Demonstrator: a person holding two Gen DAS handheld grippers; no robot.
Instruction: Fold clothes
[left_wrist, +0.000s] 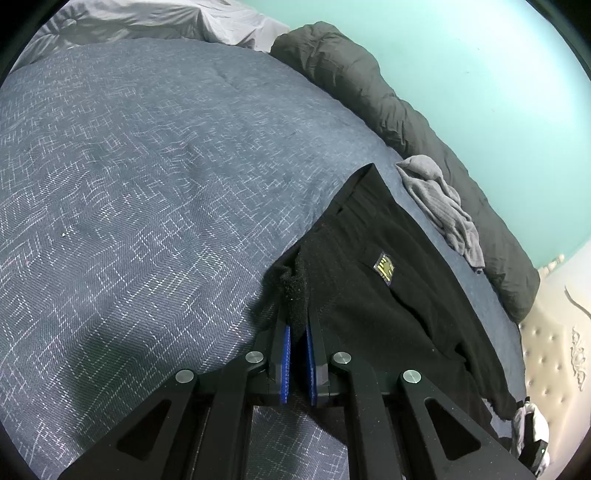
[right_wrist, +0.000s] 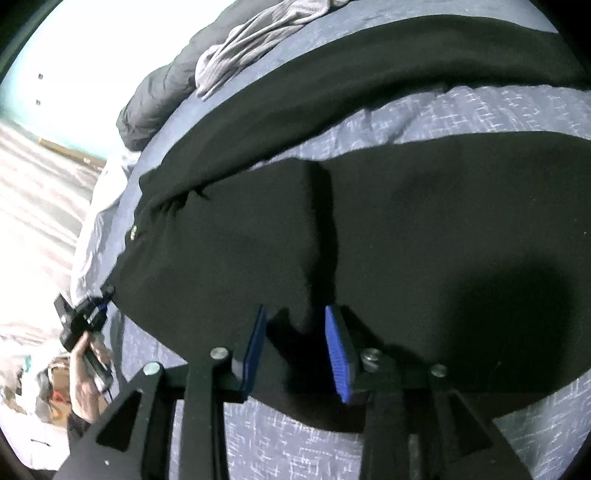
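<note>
A black fleece garment (left_wrist: 388, 295) with a small yellow label (left_wrist: 384, 267) lies spread on the blue patterned bed cover (left_wrist: 147, 166). My left gripper (left_wrist: 297, 317) is shut on a bunched edge of it, which sticks up between the blue pads. In the right wrist view the same black garment (right_wrist: 406, 240) fills the middle, folded over itself. My right gripper (right_wrist: 295, 314) stands over its near edge with the jaws apart. Black cloth lies between the pads (right_wrist: 338, 343), which do not press on it. A hand (right_wrist: 83, 373) holds the left gripper (right_wrist: 107, 295) at the garment's left corner.
A crumpled grey garment (left_wrist: 439, 206) lies beyond the black one, also seen as the grey garment (right_wrist: 240, 48) in the right wrist view. A dark grey duvet (left_wrist: 369, 92) runs along the bed's far side by a pale green wall. A quilted headboard (left_wrist: 550, 350) is at the right.
</note>
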